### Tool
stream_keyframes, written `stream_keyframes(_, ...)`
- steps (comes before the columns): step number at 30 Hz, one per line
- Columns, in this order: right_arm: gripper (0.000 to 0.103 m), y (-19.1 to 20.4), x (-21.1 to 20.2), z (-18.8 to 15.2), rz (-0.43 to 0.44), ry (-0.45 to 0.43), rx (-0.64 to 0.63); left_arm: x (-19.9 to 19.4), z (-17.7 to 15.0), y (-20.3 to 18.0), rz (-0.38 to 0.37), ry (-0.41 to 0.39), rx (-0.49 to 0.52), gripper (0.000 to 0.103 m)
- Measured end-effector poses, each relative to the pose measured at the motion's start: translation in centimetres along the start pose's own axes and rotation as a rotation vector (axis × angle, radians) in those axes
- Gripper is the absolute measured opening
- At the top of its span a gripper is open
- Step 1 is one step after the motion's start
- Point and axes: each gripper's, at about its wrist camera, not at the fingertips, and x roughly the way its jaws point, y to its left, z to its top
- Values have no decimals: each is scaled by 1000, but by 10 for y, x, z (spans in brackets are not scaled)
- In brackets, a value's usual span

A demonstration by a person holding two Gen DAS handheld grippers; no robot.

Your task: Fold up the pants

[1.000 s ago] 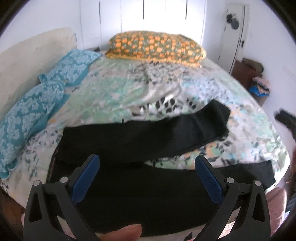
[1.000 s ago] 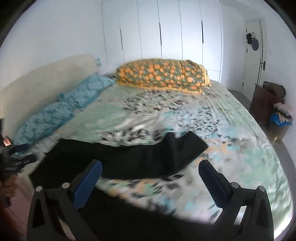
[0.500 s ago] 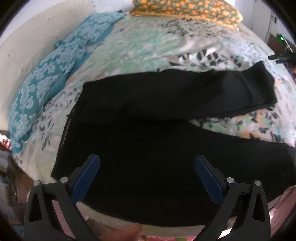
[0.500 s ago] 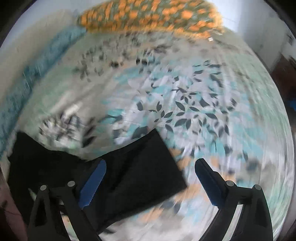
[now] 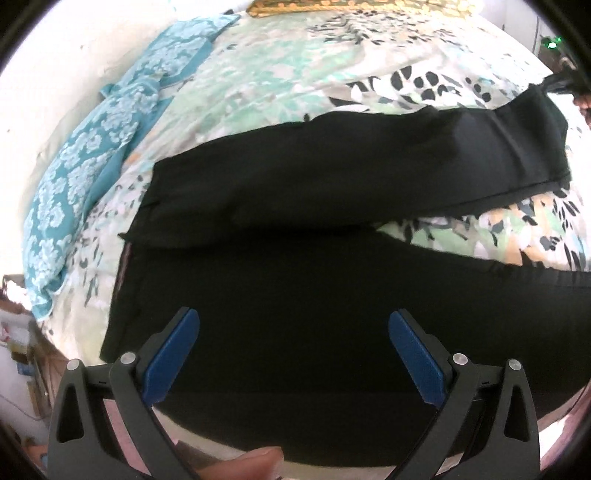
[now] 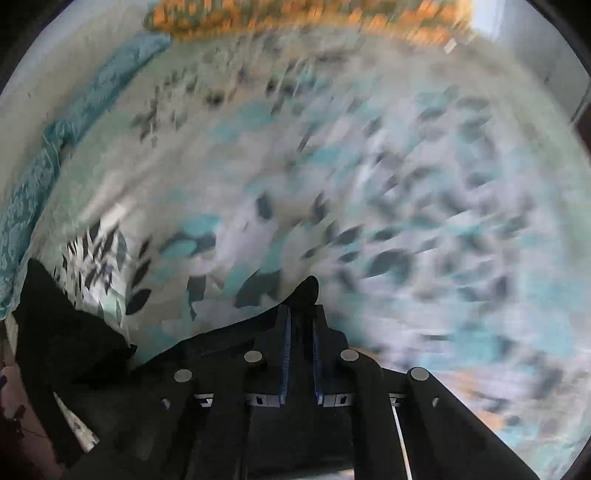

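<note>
Black pants [image 5: 314,280] lie spread across the near part of the bed, waist to the left, the two legs stretching right in a V. My left gripper [image 5: 293,354] is open and empty, hovering over the seat of the pants near the waist. My right gripper [image 6: 301,321] is shut on the hem of the far pant leg [image 6: 306,291]; in the left wrist view it shows at the far right, at that leg's end [image 5: 554,83]. The right wrist view is motion blurred.
The bed has a floral sheet [image 5: 295,66]. Teal patterned pillows [image 5: 96,147] lie along the left side and an orange flowered pillow [image 6: 295,14] at the head. The bed's near edge runs just below the pants.
My right gripper went from open above the far pant leg to shut on its hem. My left gripper moved down and closer over the waist end, still open.
</note>
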Motion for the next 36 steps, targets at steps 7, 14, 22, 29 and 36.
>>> stream_keyframes(7, 10, -70, -59, -66, -198, -121, 227, 7, 25, -2, -43, -19, -65, 103)
stream_keyframes(14, 11, -70, -41, -101, -225, -80, 278, 44, 95, 39, -6, -81, -149, 103)
stream_keyframes(22, 11, -66, -48, -111, -221, -101, 304, 135, 173, 81, -194, 70, -187, 101)
stream_keyframes(29, 11, -58, -53, -122, -225, -126, 298, 178, 204, 16, -252, 149, -26, 101)
stream_keyframes(36, 11, -46, -79, -99, -183, -215, 293, 187, 210, -32, 137, 45, -13, 18)
